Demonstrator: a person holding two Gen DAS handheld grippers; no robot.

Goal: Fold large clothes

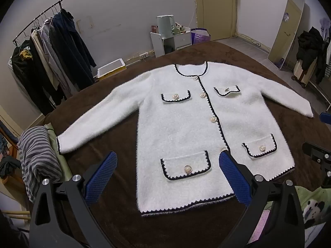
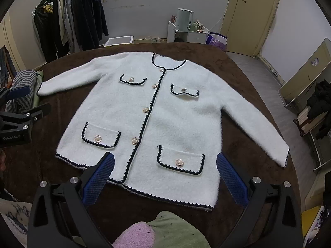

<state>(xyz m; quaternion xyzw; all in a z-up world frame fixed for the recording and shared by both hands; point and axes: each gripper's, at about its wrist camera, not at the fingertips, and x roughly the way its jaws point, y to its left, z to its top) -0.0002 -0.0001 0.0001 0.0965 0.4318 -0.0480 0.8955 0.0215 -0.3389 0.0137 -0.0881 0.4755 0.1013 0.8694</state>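
No fold made yet, as I read it. White cardigan (image 1: 186, 128) lies face up, buttoned, flat on the brown-covered desk (image 1: 115, 215), both sleeves spread out to the sides. Everything is left to do: sleeves in, body doubled.

Left claw (image 1: 168, 166) spread wide, holding nothing, hovering over the hem side near the lower pocket. Right claw (image 2: 165, 169) likewise spread and empty, above the other lower pocket. Neither touches the cloth, as far as I can see.
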